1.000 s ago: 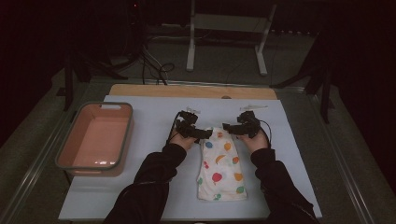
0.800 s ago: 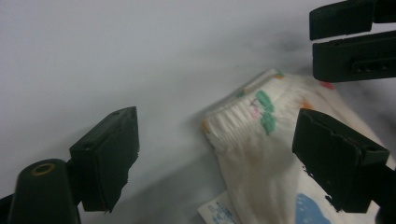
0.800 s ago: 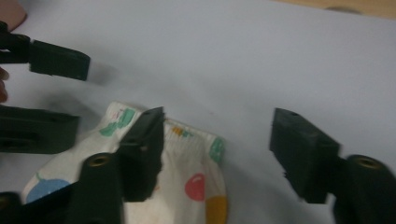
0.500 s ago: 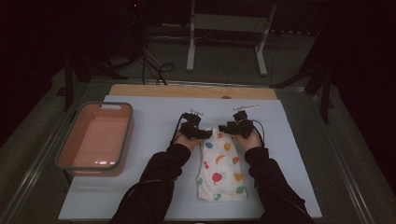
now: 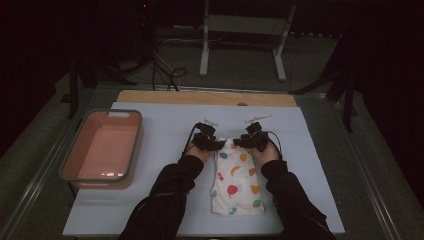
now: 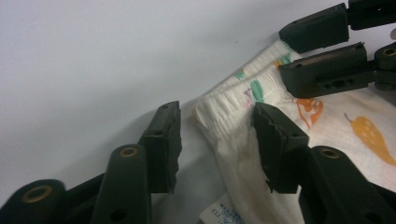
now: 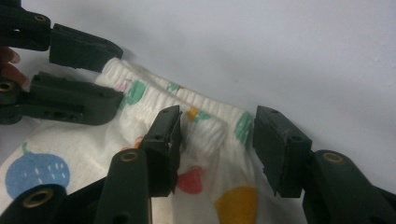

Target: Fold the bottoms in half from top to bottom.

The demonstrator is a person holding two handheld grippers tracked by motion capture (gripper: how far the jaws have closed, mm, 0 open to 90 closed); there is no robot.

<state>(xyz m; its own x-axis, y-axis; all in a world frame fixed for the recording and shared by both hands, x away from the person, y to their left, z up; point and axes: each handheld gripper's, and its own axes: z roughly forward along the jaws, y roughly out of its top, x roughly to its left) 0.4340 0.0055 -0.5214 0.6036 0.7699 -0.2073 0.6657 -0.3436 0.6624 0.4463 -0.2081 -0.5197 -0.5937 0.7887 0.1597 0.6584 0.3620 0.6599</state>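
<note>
So there's a folded white garment (image 5: 237,182) with colourful fruit prints lying flat on the pale blue table (image 5: 165,125), a bit right of centre, elastic waistband at the far end. Both grippers are parked at that waistband: the left gripper (image 5: 214,145) on its left corner, the right gripper (image 5: 246,143) on its right corner, the two close together.

From the left gripper view, the jaws have just been closing, and the waistband corner (image 6: 224,109) sits between them. The right-hand pad is up against the fabric, but the other one is clear of it with bare table in the gap, so no pinch yet.

Same deal in the right gripper view – jaws just closing in, the gathered band (image 7: 210,122) between them. One pad rests on the cloth and the other stands off at the edge, so they're spread around it, not clamped.

A salmon-pink tub (image 5: 102,150) sits well apart on the left side of the table.
</note>
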